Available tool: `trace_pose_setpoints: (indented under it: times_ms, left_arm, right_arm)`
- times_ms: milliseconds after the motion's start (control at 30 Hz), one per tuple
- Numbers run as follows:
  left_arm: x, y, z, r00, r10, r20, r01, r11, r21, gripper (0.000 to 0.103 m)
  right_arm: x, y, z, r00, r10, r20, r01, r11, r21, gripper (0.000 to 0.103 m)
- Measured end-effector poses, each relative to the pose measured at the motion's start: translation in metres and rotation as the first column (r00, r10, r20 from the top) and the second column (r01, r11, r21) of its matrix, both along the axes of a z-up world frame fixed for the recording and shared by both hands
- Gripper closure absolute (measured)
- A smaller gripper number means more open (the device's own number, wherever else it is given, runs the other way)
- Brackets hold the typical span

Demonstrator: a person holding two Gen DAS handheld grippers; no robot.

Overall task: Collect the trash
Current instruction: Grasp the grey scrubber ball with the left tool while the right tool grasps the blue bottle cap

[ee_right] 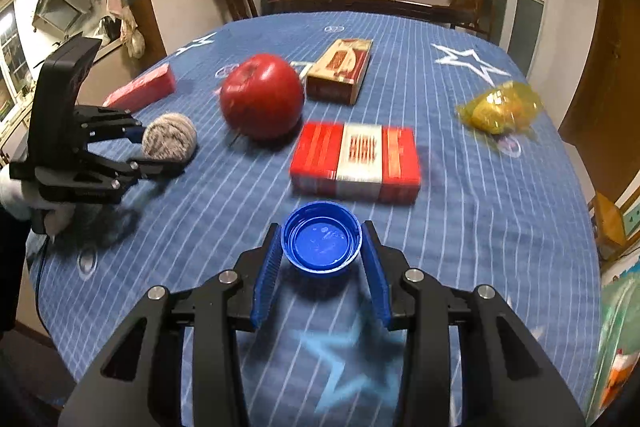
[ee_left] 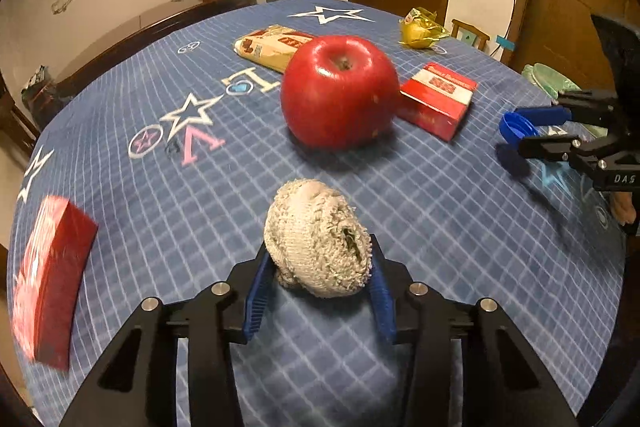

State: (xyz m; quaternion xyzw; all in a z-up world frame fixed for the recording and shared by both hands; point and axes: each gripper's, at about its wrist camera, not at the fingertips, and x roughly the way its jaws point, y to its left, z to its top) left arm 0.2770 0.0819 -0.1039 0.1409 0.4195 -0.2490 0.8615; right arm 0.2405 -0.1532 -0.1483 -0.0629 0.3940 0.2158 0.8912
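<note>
Our left gripper (ee_left: pixel 320 267) pinches a rolled knit ball (ee_left: pixel 316 243), soft and light, best squeezed across its middle. Our right gripper (ee_right: pixel 321 247) clamps a blue bottle cap (ee_right: pixel 321 243) by its rigid rim; smooth plastic, likely to slip. Both seem lifted off the blue tablecloth (ee_left: pixel 440 227), though blur hinders certainty. Beyond sit the apple (ee_left: pixel 340 91) and a red carton (ee_right: pixel 356 163).

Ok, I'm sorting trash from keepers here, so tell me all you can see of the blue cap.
The blue cap is a round, shallow plastic bottle cap, open side up, with an inner ring and faint specks inside. It sits between the blue ribbed pads of the right gripper, which press on its sides. Behind it on the tablecloth lies a red and white box, apart from it.
</note>
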Motion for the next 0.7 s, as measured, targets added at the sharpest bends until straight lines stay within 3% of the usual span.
trace_pose_setpoints:
  times_ms: [200, 300, 467, 533, 567, 700]
  left_arm:
    - [-0.014, 0.001, 0.003, 0.997, 0.06, 0.039, -0.06, 0.998, 0.011, 0.036]
    - [-0.018, 0.004, 0.008, 0.994, 0.103, 0.045, -0.102, 0.994, -0.026, 0.033]
    - [-0.008, 0.006, 0.013, 0.967, 0.255, -0.017, -0.255, 0.96, -0.118, 0.033]
    - [-0.004, 0.001, 0.01, 0.949, 0.312, -0.046, -0.316, 0.944, -0.099, 0.041]
    - [-0.004, -0.002, 0.009, 0.945, 0.322, -0.052, -0.325, 0.94, -0.102, 0.052]
    - [-0.006, -0.02, 0.004, 0.925, 0.379, 0.005, -0.379, 0.925, -0.028, 0.059]
  right_arm:
    - [-0.004, 0.005, -0.007, 1.0, 0.005, -0.015, -0.005, 1.0, 0.003, 0.064]
    - [-0.006, 0.006, -0.007, 1.0, -0.006, -0.002, 0.006, 1.0, 0.004, 0.05]
    - [-0.004, 0.008, -0.009, 1.0, -0.025, -0.01, 0.026, 1.0, 0.01, 0.048]
    - [-0.002, 0.011, -0.011, 1.0, -0.027, -0.016, 0.027, 1.0, 0.003, 0.048]
    - [-0.002, 0.014, -0.012, 0.999, -0.028, -0.02, 0.028, 1.0, -0.004, 0.048]
    - [0.001, 0.019, -0.016, 0.999, -0.04, -0.024, 0.039, 0.999, -0.018, 0.051]
